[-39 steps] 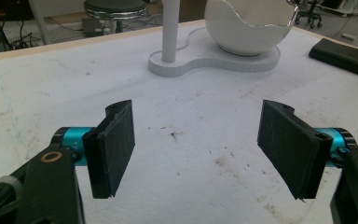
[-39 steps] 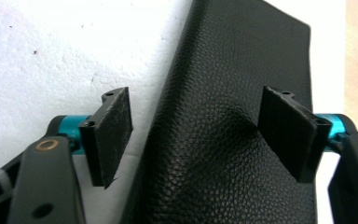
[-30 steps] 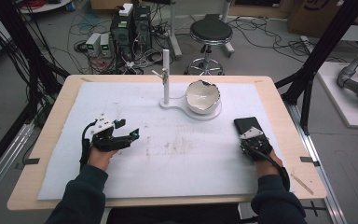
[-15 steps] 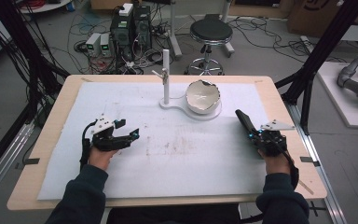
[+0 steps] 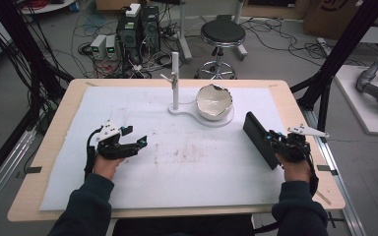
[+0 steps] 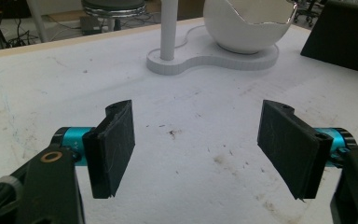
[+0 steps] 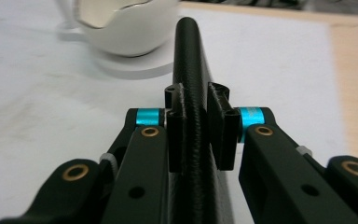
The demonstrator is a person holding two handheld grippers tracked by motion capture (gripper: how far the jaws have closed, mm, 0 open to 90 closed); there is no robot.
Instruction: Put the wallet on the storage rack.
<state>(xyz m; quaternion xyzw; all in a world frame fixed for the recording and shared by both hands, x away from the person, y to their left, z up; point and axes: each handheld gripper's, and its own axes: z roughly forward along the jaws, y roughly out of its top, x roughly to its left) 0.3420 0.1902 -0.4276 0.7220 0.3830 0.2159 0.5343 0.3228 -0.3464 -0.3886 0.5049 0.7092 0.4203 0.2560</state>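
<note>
Black slab [image 5: 260, 139] stands edge-up, clamped in right hand-held gripper [image 5: 277, 140]; left hand-held gripper [image 5: 139, 143] gapes.

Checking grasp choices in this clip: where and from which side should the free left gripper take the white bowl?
On the rim of the bowl, from above. Its round wall looks too wide to span; the jagged thin edge fits between the open left gripper. Avoid the post side.

A robotics lab or workshop. Black cables [image 5: 17, 64] and electronic boxes [image 5: 138, 29] crowd the grey floor behind the wooden table [image 5: 295, 105], beside a black stool [image 5: 221, 34]. A grey robot arm [image 5: 376, 88] lies at right.
</note>
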